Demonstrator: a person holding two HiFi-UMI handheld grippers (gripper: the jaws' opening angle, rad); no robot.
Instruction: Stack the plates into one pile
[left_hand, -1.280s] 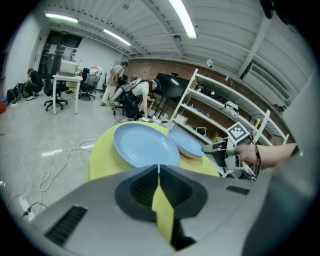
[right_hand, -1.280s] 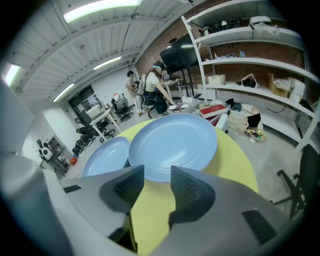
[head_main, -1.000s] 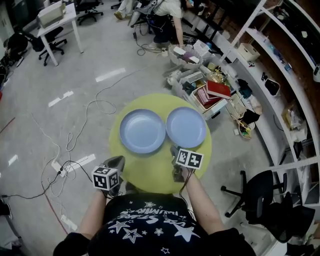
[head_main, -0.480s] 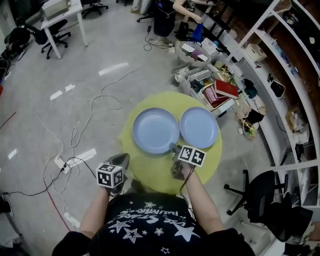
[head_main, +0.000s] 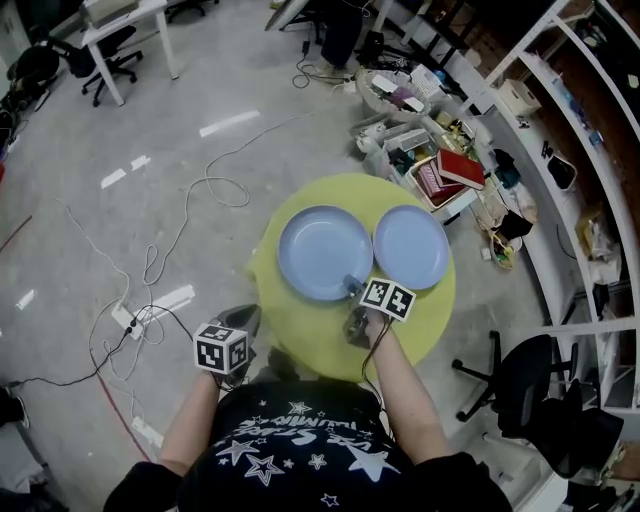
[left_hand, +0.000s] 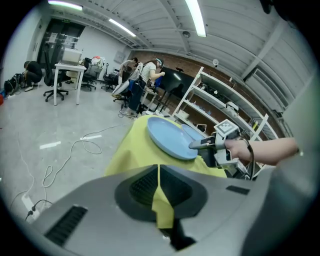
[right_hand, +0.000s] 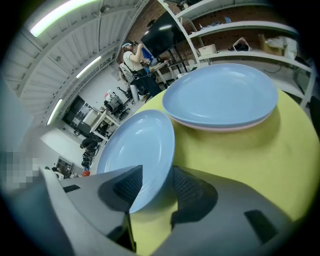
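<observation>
R gripper, jaws just opened, straddles left plate rim, unclamped; L gripper jaws together, idle. Next: clamp, lift onto right plate.

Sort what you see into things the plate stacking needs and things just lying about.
In the job: left blue plate; right blue plate; yellow table; right gripper, jaws just opening, left blue plate's rim between them; left gripper.
Lying about: power strip; red book; black office chair.
</observation>
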